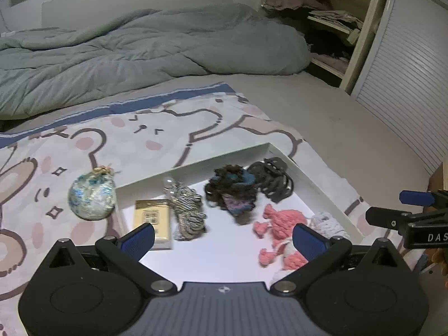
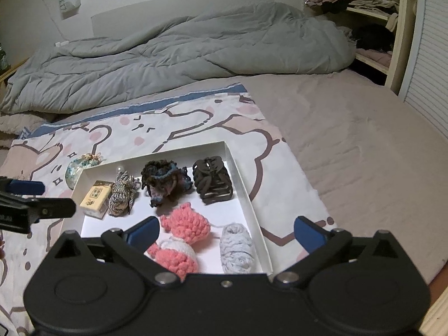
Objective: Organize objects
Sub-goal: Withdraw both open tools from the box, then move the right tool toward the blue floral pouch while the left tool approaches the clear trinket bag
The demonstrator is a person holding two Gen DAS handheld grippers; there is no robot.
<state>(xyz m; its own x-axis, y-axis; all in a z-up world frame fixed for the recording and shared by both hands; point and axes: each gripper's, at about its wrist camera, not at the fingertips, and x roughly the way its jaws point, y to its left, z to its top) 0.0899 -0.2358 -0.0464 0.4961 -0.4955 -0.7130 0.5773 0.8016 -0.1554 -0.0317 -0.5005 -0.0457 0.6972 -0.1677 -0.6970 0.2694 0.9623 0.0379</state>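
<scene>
Both claws hang spread wide and empty over the shallow white cardboard tray (image 2: 240, 173) on the bed: left claw (image 1: 224, 236), right claw (image 2: 226, 232), neither touching anything. Inside the tray lie pink crocheted pieces (image 2: 189, 221), a dark fuzzy scrunchie (image 2: 162, 180), a brown plastic hair clip (image 2: 212, 180), and a small yellow box (image 2: 95, 197). Just outside the tray's left wall sits a glittery blue-white ball (image 1: 91, 197).

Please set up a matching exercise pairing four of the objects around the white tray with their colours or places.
Things:
1. hair claw clip
2. glittery ball
3. small box
4. yarn bundle

Descriptions:
A. pale grey, near right corner of the tray
B. outside the tray, on the cartoon blanket
C. dark brown, far right corner of the tray
D. cream, left side of the tray

Pairs: 1-C, 2-B, 3-D, 4-A
</scene>
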